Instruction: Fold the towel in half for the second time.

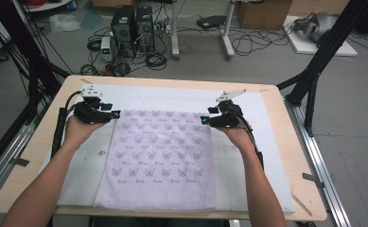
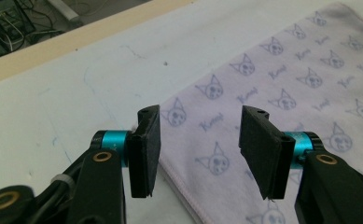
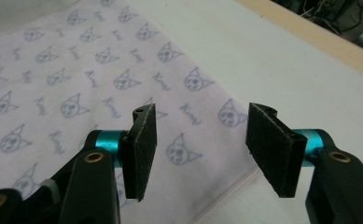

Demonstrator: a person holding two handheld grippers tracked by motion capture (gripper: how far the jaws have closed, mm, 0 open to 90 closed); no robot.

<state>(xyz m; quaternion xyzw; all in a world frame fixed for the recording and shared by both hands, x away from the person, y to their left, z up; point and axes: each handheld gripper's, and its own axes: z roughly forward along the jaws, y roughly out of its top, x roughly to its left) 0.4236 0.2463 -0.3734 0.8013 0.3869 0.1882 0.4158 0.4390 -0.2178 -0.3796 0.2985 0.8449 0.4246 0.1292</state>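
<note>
High view: fixed above the table's point(image 1: 39, 156) near edge, facing forward and down, far off. Gripper views: close, low, along each gripper's jaws; all share the towel's point(image 1: 158, 161) far corners.

A white mat point(image 1: 267, 123) covers the wooden table point(image 1: 285, 142); computer towers point(image 1: 133, 26) and cables point(image 1: 248, 42) lie beyond.

Towel point(image 2: 282, 93) cropped at frame edges

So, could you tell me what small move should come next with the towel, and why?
Probably lower both grippers onto the towel's far corners and close. The left gripper and right gripper hover open above its side edges, with nothing between their pads, and the towel lies flat.
</note>
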